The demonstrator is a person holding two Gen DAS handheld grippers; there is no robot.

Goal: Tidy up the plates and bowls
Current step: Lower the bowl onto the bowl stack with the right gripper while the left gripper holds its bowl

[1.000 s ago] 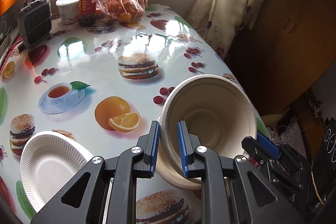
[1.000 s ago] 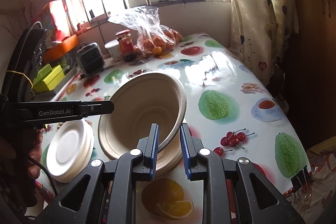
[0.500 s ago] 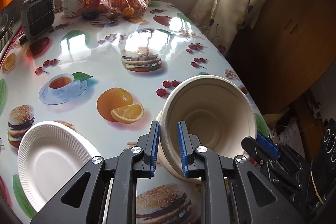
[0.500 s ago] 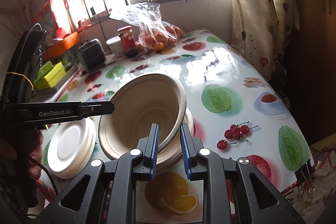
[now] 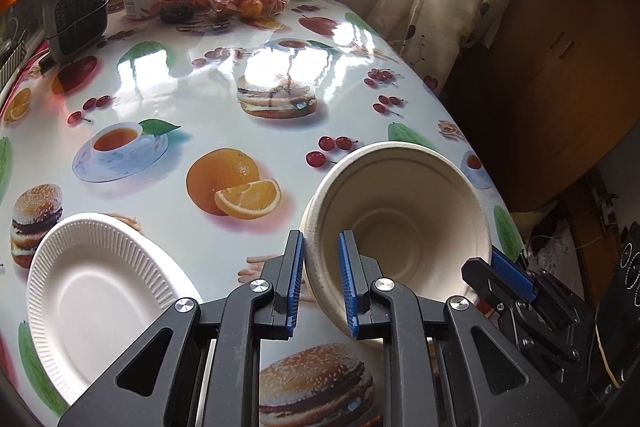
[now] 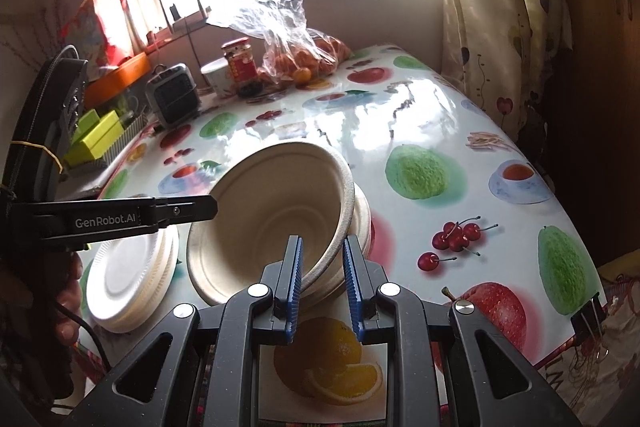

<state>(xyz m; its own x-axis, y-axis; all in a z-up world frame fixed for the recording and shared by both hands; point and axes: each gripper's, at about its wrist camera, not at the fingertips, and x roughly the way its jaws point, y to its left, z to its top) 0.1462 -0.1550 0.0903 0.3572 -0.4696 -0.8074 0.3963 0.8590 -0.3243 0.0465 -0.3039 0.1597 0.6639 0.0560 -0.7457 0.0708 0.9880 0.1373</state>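
Over the last second both grippers have dropped closer to the desk, and the tilted beige bowl now hangs just above the bowl stack. The left gripper is closed on the bowl's near rim and the right gripper pinches the opposite rim, both narrowly parted around the wall. Because the bowl sits tilted, letting go now could tip it off the stack toward the white plate stack beside it.
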